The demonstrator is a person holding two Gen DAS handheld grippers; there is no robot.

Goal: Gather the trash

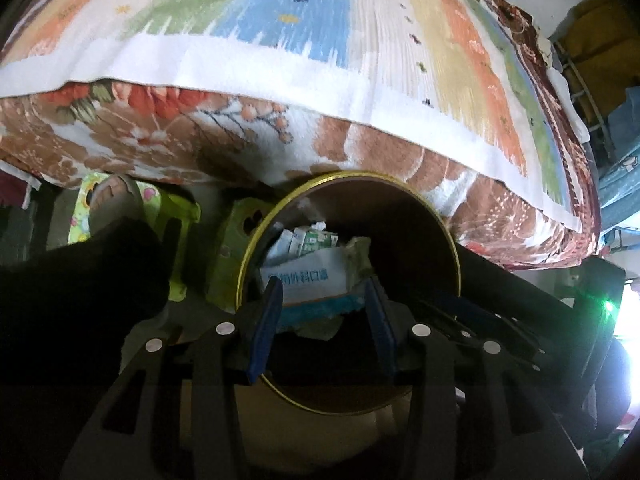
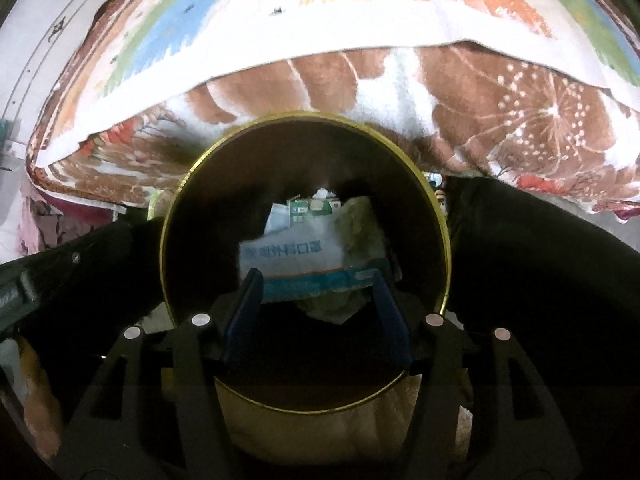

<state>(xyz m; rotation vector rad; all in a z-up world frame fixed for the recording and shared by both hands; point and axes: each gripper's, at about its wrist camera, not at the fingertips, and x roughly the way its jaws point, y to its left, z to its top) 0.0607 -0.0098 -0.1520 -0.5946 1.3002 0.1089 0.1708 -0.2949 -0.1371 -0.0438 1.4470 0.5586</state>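
A round brown trash bin with a gold rim (image 1: pixel 448 232) stands on the floor against the bed; it also fills the middle of the right wrist view (image 2: pixel 172 216). Inside lie a white and blue mask packet (image 1: pixel 304 280) (image 2: pixel 292 258), a small green and white carton (image 1: pixel 312 240) (image 2: pixel 310 208) and crumpled paper (image 2: pixel 360 224). My left gripper (image 1: pixel 326 292) hangs over the bin's mouth, jaws apart with nothing between them. My right gripper (image 2: pixel 316 284) also hangs over the bin, jaws apart and empty. The bin's bottom is dark.
A bed with a striped pastel cover (image 1: pixel 320 40) (image 2: pixel 360 8) over a brown floral blanket (image 1: pixel 160 132) (image 2: pixel 500 120) overhangs the bin. Green patterned items (image 1: pixel 160 204) lie under the bed at the left. A metal rack (image 1: pixel 580 92) stands at the far right.
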